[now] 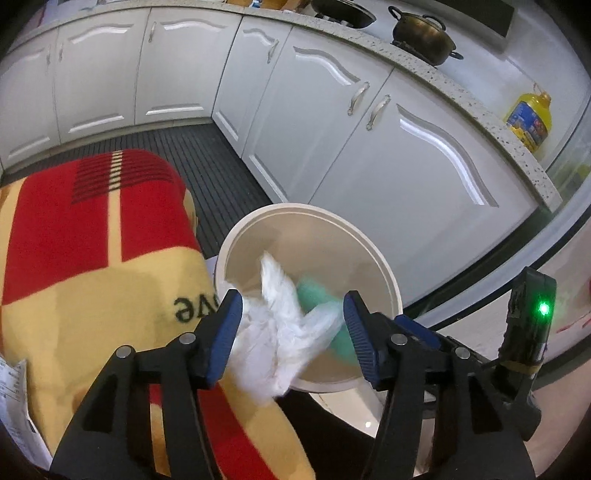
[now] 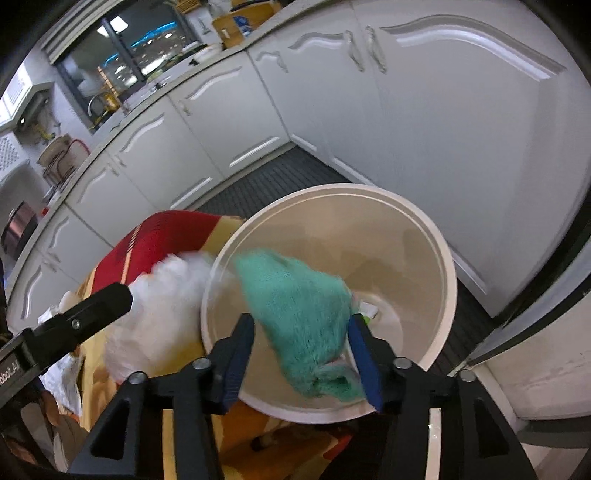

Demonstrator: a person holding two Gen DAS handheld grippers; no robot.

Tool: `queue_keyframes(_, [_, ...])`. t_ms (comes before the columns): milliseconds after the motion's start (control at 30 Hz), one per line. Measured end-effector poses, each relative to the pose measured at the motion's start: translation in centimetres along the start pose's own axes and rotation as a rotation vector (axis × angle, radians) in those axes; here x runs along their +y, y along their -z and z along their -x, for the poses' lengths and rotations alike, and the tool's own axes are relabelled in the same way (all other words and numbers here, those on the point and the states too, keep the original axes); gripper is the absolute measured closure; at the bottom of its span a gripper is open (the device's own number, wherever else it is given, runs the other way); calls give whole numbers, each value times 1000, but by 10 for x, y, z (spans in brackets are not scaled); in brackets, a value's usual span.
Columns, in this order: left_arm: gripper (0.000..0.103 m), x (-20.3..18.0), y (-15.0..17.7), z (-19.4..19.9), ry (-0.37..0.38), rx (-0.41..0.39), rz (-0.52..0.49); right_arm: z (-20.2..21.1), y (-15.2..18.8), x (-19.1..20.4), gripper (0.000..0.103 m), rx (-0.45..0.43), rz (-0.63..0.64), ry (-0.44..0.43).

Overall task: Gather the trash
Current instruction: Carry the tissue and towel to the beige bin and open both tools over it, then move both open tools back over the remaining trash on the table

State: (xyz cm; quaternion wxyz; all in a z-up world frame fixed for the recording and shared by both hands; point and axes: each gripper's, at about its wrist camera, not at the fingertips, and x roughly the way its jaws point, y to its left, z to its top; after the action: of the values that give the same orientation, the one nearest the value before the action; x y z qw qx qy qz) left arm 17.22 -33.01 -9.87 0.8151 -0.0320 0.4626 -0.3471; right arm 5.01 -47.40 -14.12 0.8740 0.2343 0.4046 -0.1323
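Note:
A cream round bin (image 1: 369,243) stands on the floor below both grippers. My left gripper (image 1: 292,306) is open over its near rim, with a crumpled white plastic wad (image 1: 273,332) loose between the jaws and blurred. My right gripper (image 2: 301,321) is open above the bin (image 2: 443,258). A fuzzy green cloth (image 2: 303,306) hangs between its jaws, touching the right pad and clear of the left one. The green cloth (image 1: 314,291) also shows behind the white wad in the left wrist view. The white wad (image 2: 162,295) sits by a left gripper finger (image 2: 92,310) at the bin's left rim.
A red and yellow blanket (image 1: 92,240) covers something just left of the bin. White cabinet doors (image 1: 369,147) line the back and right, above a dark ribbed mat (image 1: 207,162). A pot (image 1: 423,35) and a yellow oil bottle (image 1: 530,118) stand on the counter. Papers (image 1: 14,398) lie at far left.

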Motion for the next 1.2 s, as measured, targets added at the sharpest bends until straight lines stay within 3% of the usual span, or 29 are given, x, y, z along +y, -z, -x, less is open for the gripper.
queue_keyframes(367, [46, 2, 11, 25, -52, -35, -35, 8, 8, 5, 51, 6, 11, -15])
queue_keyframes(633, [46, 10, 21, 52, -125, -76, -55, 14, 14, 33, 49, 0, 62, -34])
queue_keyframes(700, [46, 13, 23, 59, -146, -87, -58, 15, 14, 43, 44, -3, 74, -41])
queue_keyframes(1200, [46, 51, 50, 133, -210, -153, -33, 35, 29, 114, 39, -12, 194, -126])
